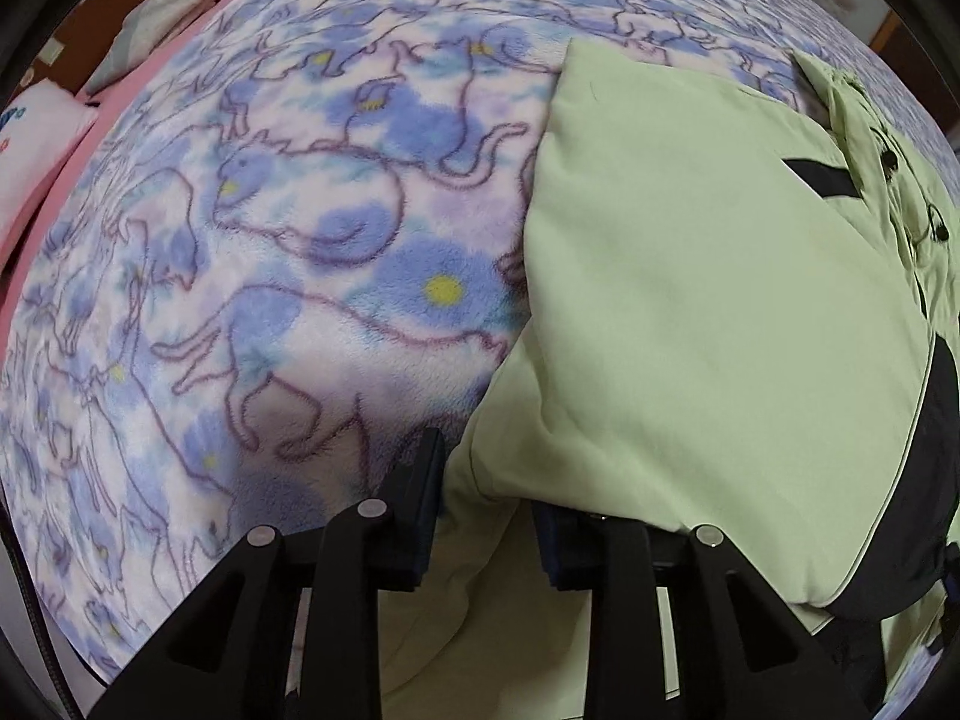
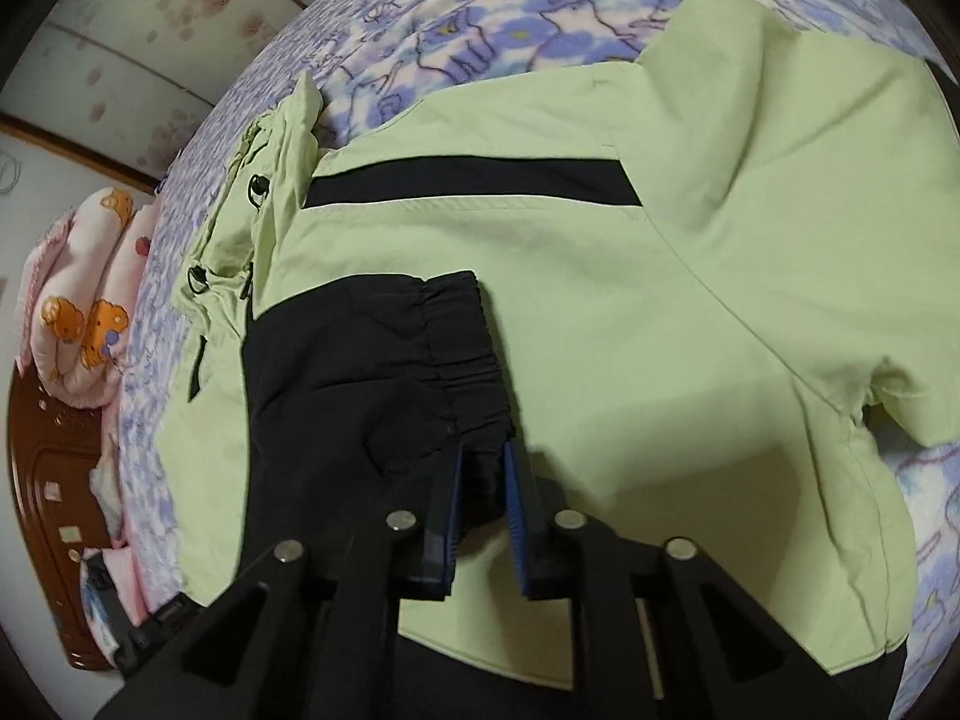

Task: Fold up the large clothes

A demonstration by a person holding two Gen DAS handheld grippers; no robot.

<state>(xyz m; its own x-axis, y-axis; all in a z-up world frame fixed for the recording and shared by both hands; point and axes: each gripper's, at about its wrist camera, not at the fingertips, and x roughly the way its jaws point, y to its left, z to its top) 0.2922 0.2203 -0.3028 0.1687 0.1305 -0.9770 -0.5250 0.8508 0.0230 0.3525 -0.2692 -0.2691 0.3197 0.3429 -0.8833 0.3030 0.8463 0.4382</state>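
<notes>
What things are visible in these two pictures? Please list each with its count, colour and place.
jacket: one, light green with black panels, spread on the blanket
black sleeve cuff: one, folded over the jacket body, its fabric between the right jaws
fleece blanket: one, blue and white cat print, covering the bed
rolled quilt: one, pink with orange bears, at the bed's end
wooden bed board: one, brown, below the quilt
left gripper: one, black, jaws apart at the jacket edge
right gripper: one, black, blue pads
</notes>
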